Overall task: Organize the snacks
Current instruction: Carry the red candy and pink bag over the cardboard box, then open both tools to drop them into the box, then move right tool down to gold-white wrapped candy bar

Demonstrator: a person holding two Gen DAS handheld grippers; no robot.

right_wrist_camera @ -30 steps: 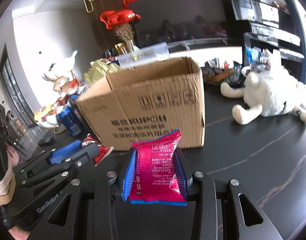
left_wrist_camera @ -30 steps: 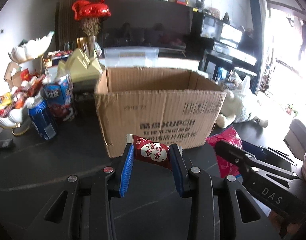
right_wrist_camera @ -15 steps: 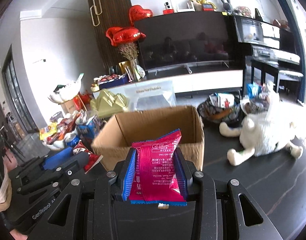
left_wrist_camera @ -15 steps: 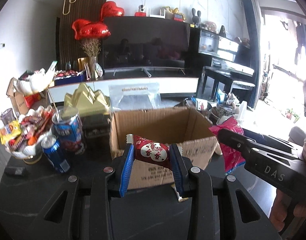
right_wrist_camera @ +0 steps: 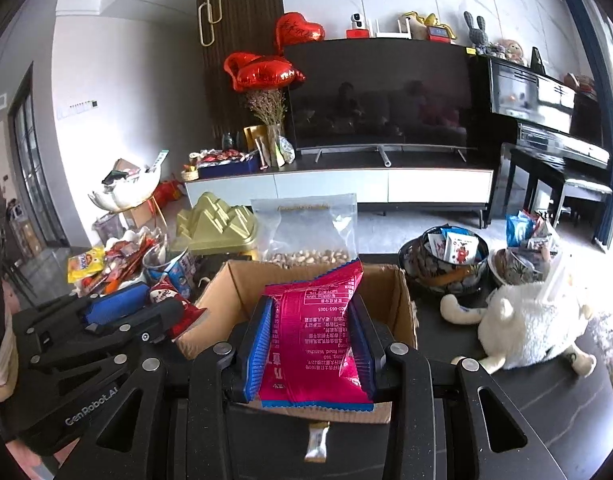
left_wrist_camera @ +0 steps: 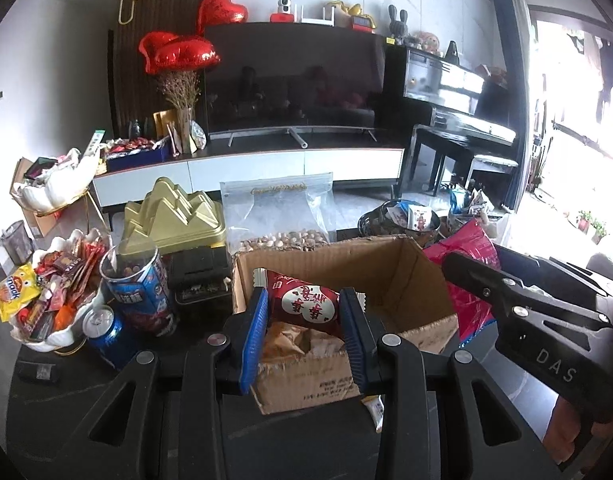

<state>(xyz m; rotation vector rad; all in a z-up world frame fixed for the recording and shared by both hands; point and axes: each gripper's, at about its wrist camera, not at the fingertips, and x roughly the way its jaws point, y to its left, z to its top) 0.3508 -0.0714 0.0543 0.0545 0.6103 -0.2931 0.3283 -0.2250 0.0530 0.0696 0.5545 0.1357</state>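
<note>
While both grippers hover above the open cardboard box, left gripper is clamped on a dark red snack pack. Right gripper is clamped on a pink snack packet, both packs over the box mouth

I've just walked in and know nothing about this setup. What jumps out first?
Two snack packets pinched in blue-padded jaws: a dark red packet in the left gripper, a bright pink packet in the right gripper, both above an open cardboard box. Behind, red heart balloons beside a big dark television.
</note>
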